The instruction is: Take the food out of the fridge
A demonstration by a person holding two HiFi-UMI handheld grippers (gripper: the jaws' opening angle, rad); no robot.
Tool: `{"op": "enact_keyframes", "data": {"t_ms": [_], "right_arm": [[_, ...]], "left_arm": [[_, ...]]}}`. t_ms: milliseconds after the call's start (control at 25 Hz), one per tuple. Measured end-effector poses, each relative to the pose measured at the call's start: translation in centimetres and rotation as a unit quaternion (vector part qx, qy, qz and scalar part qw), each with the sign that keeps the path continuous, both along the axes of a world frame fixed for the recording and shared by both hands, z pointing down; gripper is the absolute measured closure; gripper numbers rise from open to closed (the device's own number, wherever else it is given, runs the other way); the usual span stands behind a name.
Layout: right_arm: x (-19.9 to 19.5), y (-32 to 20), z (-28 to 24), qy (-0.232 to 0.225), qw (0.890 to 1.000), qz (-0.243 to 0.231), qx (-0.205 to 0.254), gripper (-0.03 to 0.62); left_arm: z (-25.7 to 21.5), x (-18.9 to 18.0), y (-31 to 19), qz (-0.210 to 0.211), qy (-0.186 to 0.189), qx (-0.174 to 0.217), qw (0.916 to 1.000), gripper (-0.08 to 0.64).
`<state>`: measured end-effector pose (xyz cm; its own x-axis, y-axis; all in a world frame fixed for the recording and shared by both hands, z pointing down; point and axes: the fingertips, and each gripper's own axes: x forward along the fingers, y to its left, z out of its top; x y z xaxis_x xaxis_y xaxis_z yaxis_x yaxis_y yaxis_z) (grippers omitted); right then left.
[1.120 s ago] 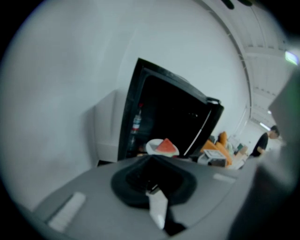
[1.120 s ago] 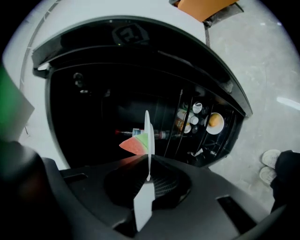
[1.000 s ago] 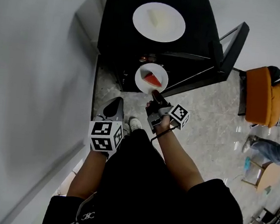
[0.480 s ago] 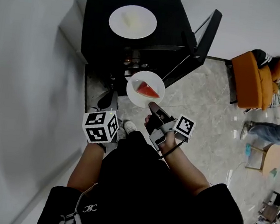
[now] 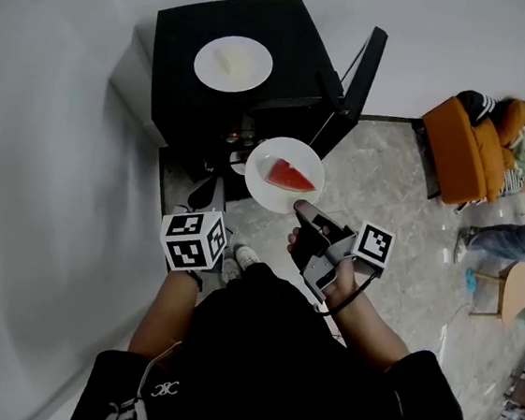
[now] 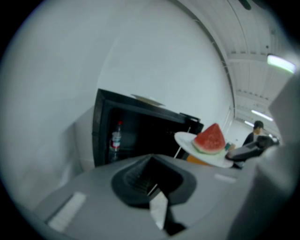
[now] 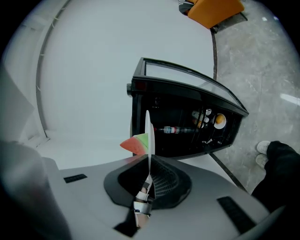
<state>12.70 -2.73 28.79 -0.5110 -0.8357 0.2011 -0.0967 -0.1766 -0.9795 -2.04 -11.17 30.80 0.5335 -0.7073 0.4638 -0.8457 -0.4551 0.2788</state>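
A white plate carrying a red watermelon wedge hangs in front of the open black fridge. My right gripper is shut on the plate's near rim. In the right gripper view the plate stands edge-on between the jaws of that gripper, with the wedge to its left. My left gripper hovers to the plate's left, shut and holding nothing. The left gripper view shows its closed jaws, the plate and the wedge to the right.
A second white plate lies on the fridge top. The fridge door stands open to the right. Bottles and small items sit inside. An orange armchair and people are at far right. A pale wall runs along the left.
The right gripper has lifted the plate with the watermelon up and away from the fridge opening. The left gripper has risen a little beside it.
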Motion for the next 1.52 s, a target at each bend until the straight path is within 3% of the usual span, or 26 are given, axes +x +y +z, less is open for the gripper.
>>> {"op": "enact_keyframes", "data": {"t_ms": [280, 480, 760, 840, 1000, 1280, 1520], "right_arm": [[-0.6, -0.7, -4.6, 0.003, 1.000, 0.013, 0.026, 0.583], [2.4, -7.0, -7.2, 0.010, 0.998, 0.039, 0.056, 0.583], [3.0, -6.9, -9.0, 0.025, 0.993, 0.077, 0.089, 0.583], [3.6, -8.4, -9.2, 0.030, 0.992, 0.084, 0.086, 0.583], [5.5, -17.7, -10.9, 0.034, 0.991, 0.104, 0.071, 0.583], [5.9, -18.5, -10.2, 0.032, 0.992, 0.109, 0.054, 0.581], [6.2, -25.7, -9.2, 0.037, 0.994, 0.105, 0.022, 0.581]], "left_arm": [[-3.3, 0.5, 0.3, 0.026, 0.006, 0.032, 0.9991, 0.561], [-5.5, 3.0, -2.9, 0.039, 0.006, 0.048, 0.9981, 0.561], [-4.6, 2.1, 3.4, 0.051, 0.012, 0.061, 0.9968, 0.561], [-4.5, 2.2, 3.7, 0.052, 0.012, 0.063, 0.9966, 0.561], [-6.4, 2.6, -2.1, 0.053, 0.013, 0.061, 0.9966, 0.561], [-6.0, 0.8, 3.0, 0.035, 0.008, 0.078, 0.9963, 0.561], [-6.2, -0.2, -0.5, 0.021, 0.002, 0.071, 0.9973, 0.561]]}}
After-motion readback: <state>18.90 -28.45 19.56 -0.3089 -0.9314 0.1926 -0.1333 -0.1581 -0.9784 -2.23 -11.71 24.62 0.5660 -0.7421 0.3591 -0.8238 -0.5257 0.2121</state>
